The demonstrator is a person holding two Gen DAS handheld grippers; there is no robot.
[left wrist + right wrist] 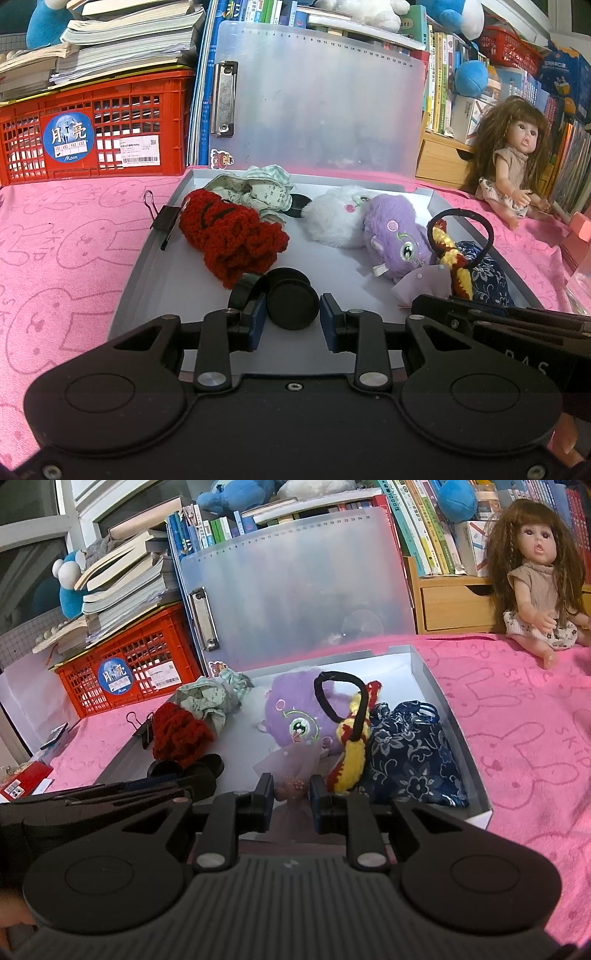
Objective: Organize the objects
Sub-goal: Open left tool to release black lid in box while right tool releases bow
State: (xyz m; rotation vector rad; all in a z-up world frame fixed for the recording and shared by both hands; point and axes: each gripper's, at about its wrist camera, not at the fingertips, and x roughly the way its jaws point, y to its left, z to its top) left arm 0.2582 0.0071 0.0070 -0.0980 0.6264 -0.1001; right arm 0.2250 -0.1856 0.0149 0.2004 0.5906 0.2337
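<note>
An open grey box lies on the pink towel and holds a red crocheted toy, a green floral cloth, a white plush, a purple plush, a black hair tie with a red-yellow knit piece and a blue floral pouch. My left gripper is open around a black round spool, with gaps on both sides. My right gripper holds a sheer pink mesh bag between its blue pads.
A clear lid stands upright behind the box. A black binder clip sits on the box's left rim. A red crate under stacked books is back left. A doll sits back right by a wooden drawer.
</note>
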